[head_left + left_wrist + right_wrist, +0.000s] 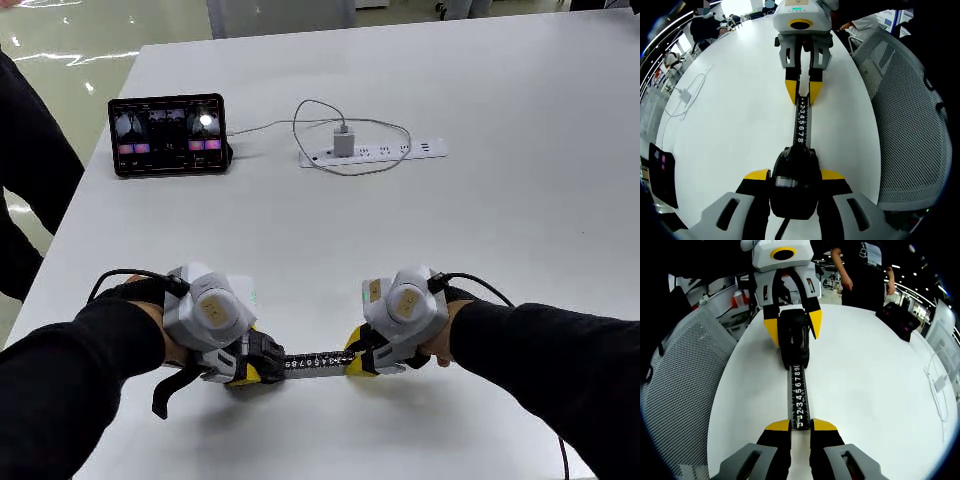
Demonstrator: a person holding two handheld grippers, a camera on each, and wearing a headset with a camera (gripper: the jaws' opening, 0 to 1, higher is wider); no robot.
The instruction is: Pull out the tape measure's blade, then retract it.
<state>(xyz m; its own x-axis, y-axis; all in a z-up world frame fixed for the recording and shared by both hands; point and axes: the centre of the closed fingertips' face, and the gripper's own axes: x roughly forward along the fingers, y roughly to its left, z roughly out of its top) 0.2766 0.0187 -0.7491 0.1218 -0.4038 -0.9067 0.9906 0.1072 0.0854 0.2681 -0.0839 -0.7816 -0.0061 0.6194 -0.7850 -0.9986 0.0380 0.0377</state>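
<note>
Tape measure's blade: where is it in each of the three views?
Head view: blade low centre, lying crosswise.
Left gripper view: centre, running up from the black case.
Right gripper view: centre, running up to the black case.
Shared landmark: the black case, left of the blade in head view.

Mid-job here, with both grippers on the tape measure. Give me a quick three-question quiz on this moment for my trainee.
1. Multiple choice: what does the left gripper clamp? A) the tape measure's black case B) a screwdriver C) a marker pen
2. True or false: the blade is fully retracted into the case.
3. Fill in: the right gripper is shut on the blade's ____.

Key: 1 A. 2 False: a short numbered stretch of the blade spans the gap between the grippers. 3 tip (the free end).
</note>
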